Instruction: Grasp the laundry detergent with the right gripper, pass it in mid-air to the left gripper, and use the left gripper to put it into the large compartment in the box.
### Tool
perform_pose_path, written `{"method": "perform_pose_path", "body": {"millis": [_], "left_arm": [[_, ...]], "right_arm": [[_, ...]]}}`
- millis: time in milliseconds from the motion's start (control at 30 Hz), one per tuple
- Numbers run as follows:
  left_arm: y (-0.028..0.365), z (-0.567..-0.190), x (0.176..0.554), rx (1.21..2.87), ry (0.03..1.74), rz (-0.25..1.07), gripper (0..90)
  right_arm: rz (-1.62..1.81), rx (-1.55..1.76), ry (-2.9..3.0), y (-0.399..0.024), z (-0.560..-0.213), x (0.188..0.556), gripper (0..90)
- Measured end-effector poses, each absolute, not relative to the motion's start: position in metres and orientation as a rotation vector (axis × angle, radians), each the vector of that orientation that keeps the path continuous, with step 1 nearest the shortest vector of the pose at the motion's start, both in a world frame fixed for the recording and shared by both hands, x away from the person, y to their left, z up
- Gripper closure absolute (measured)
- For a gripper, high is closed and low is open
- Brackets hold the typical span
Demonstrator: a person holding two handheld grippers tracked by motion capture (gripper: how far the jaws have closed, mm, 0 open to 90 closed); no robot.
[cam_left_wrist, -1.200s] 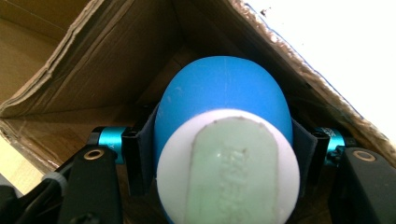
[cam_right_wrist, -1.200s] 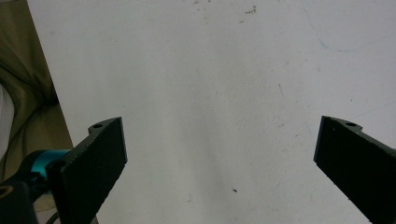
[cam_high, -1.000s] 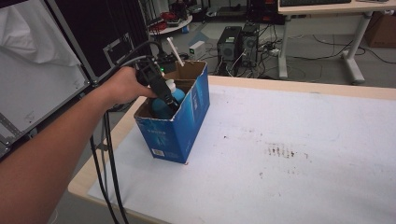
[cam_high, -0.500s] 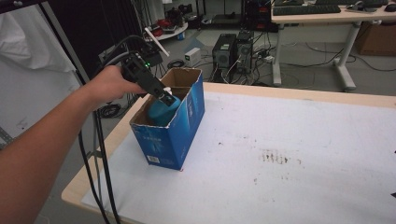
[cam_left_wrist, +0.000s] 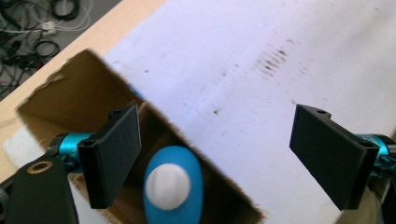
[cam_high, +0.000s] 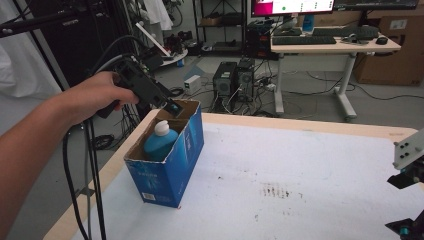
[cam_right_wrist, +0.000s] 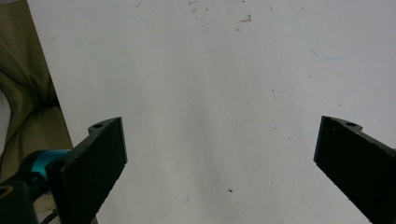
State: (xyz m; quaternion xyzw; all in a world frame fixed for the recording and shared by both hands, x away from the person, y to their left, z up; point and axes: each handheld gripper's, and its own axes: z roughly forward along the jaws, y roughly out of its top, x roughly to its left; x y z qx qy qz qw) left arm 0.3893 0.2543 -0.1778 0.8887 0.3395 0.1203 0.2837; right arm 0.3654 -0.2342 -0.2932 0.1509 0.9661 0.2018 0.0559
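L gripper jaws apart, just been opening, nothing btwn pads. Blue bottle sits below it in box. R gripper apart over table.

Below the left tongs, most of the blue bottle sunk inside the blue carton, its base cut off by the lower edge in the left gripper view, label unreadable. Right tongs half lost past the right edge of the high view, holding hand out of frame. Print on the carton's front too small to read.
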Motion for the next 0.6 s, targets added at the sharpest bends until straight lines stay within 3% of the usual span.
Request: {"method": "perform_pose_path", "body": {"millis": [100,367,600], "left_arm": [[0.248,-0.173,0.390,2.383,0.908,0.340,16.6],[0.233,-0.160,0.391,2.323,0.824,0.234,16.6],[0.203,-0.163,0.393,2.380,0.749,0.223,14.4]], "right_arm": [[0.618,0.452,2.932,-0.234,-0.292,0.365,1.6],[0.652,0.435,2.910,-0.234,-0.288,0.364,1.6],[0.669,0.428,2.895,-0.233,-0.286,0.361,1.6]]}}
